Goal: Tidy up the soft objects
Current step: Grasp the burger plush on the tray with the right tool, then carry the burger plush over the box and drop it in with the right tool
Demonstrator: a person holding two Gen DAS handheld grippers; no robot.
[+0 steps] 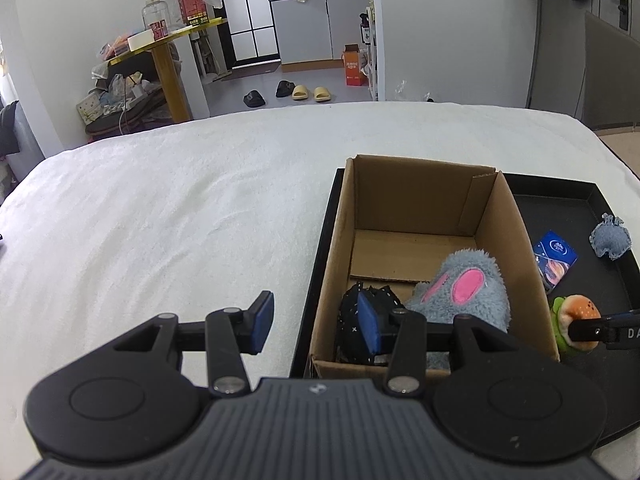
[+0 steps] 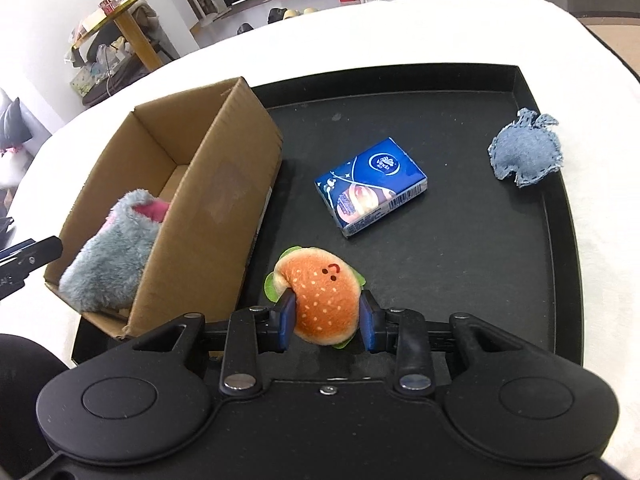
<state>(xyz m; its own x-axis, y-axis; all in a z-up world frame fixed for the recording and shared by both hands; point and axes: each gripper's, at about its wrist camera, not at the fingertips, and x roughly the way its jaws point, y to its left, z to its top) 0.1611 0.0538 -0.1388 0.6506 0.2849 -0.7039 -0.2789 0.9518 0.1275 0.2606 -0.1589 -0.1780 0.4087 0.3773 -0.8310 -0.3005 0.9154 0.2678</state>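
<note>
Burger plush (image 2: 325, 300) is pinched by right gripper (image 2: 327, 322) on tray (image 2: 460, 280), lift into cardboard box (image 2: 224, 184) needed next; left gripper (image 1: 316, 326) is held open, empty

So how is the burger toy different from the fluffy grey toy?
The burger toy is orange with green edges; the fluffy grey toy is shaggy grey with pink patches. The burger toy sits on the black tray, while the grey toy lies inside the cardboard box. The right gripper pinches the burger toy; nothing grips the grey toy. The grey toy looks bigger. Both look like soft stuffed toys.
</note>
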